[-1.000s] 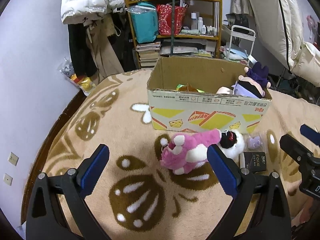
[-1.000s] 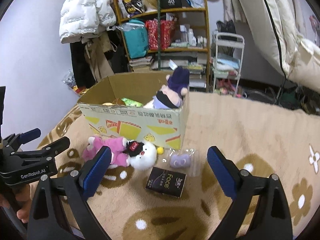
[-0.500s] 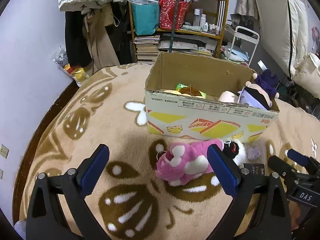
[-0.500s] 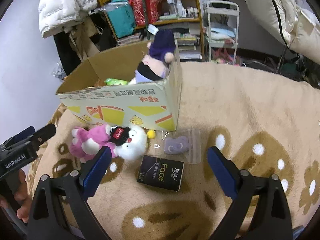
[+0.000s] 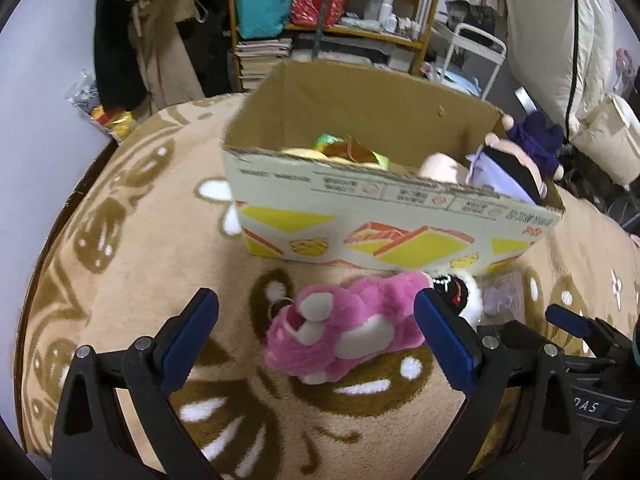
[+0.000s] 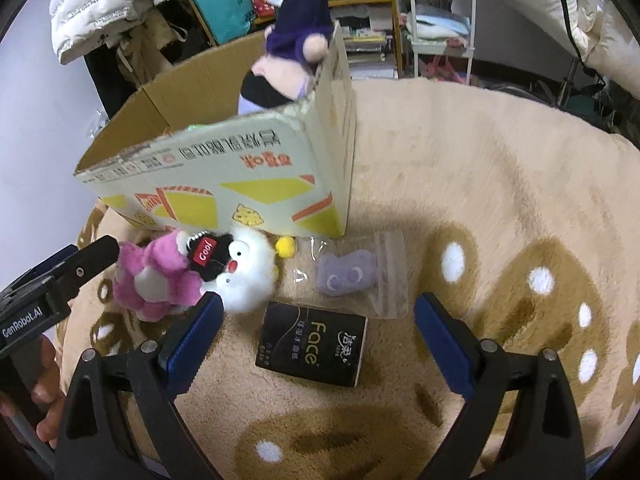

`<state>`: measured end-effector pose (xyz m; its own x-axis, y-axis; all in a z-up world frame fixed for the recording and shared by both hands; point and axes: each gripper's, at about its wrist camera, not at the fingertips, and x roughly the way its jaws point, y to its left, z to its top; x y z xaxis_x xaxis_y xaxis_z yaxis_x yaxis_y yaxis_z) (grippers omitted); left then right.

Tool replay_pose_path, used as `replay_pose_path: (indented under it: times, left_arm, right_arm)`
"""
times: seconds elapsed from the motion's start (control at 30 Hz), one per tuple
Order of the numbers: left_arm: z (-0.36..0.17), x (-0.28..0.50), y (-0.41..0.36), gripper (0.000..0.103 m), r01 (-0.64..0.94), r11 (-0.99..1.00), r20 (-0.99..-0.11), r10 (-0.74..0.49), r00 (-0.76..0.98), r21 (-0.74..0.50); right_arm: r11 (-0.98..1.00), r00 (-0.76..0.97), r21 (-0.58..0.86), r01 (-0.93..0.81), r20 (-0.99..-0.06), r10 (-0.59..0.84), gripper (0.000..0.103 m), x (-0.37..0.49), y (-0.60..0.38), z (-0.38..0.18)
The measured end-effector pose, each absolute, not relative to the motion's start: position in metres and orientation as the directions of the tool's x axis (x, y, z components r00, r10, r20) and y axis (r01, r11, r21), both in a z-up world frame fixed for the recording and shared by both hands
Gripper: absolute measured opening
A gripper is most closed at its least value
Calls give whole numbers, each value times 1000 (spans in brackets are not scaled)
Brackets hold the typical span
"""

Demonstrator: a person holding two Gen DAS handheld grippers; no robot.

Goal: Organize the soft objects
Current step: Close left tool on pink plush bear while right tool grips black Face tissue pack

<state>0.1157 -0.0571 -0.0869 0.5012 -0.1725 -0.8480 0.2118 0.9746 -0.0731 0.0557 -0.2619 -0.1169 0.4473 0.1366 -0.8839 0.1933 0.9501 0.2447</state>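
A pink plush bear (image 5: 344,328) lies on the beige rug in front of an open cardboard box (image 5: 392,216); it also shows in the right wrist view (image 6: 156,276). A white plush with a black cap (image 6: 240,268) lies against it. A purple soft toy in a clear bag (image 6: 348,276) and a black tissue pack (image 6: 312,344) lie nearby. A purple-haired doll (image 5: 516,160) leans in the box corner. My left gripper (image 5: 316,336) is open, its fingers either side of the pink bear. My right gripper (image 6: 316,340) is open over the tissue pack.
The box (image 6: 224,176) holds several other items, with a green-and-brown one (image 5: 348,152) showing. A shelf with bags and books (image 5: 320,12), hanging coats (image 5: 160,40) and a white cart (image 6: 440,8) stand behind. The rug (image 6: 500,184) spreads to the right.
Both grippers have moved forward and down toward the toys. The pink bear now sits between my left fingers and the tissue pack between my right fingers. Both stay open.
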Motion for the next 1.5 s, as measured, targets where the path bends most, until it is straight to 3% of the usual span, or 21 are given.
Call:
replay_pose_path:
  times: [0.7, 0.93, 1.07, 1.33, 1.5]
  left_arm:
    - [-137, 133, -104, 97, 270, 963, -909, -94, 407, 22]
    - [-148, 138, -87, 97, 247, 969, -913, -119, 390, -21]
    - [-150, 138, -80, 89, 229, 973, -909, -122, 398, -30]
    - [-145, 123, -74, 82, 235, 972, -894, -117, 433, -13]
    - [-141, 111, -63, 82, 225, 974, -895, -115, 431, -17]
  right_arm:
    - [966, 300, 200, 165, -943, 144, 99, 66, -242, -153]
    - [975, 292, 146, 168, -952, 92, 87, 63, -235, -158]
    - [979, 289, 131, 159, -954, 81, 83, 59, -227, -157]
    - [964, 310, 174, 200, -945, 106, 72, 54, -239, -153]
    - [960, 321, 196, 200, -939, 125, 71, 51, -239, -152]
